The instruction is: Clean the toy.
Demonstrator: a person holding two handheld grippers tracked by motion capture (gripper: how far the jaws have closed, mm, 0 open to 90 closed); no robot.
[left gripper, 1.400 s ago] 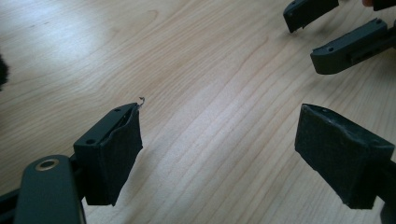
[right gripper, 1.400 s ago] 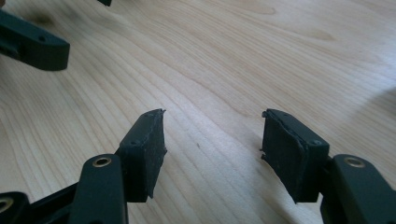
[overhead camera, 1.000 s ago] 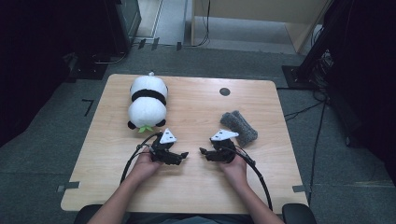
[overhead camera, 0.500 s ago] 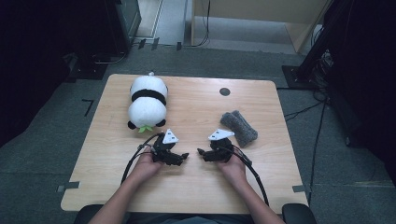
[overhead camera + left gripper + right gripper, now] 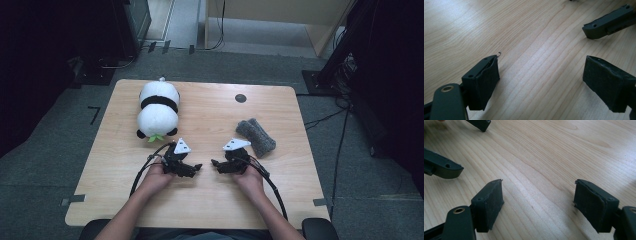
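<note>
table (image 5: 210, 125) evenly lit — surroundings dark | close views sharp — soft glare

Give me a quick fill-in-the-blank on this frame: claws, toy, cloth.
1. Both claws, left claw and right claw, have jaws that stand ____.
2. The plush panda lies on the table's ____ side in the high view.
3. The grey cloth lies nearest the ____ claw.

Missing words: open; left; right

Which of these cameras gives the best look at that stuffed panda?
The high view. There the stuffed panda lies whole on the far left part of the table, just beyond the left gripper. Both gripper views look at bare wood between open jaws, so they add nothing about the toy.
</note>
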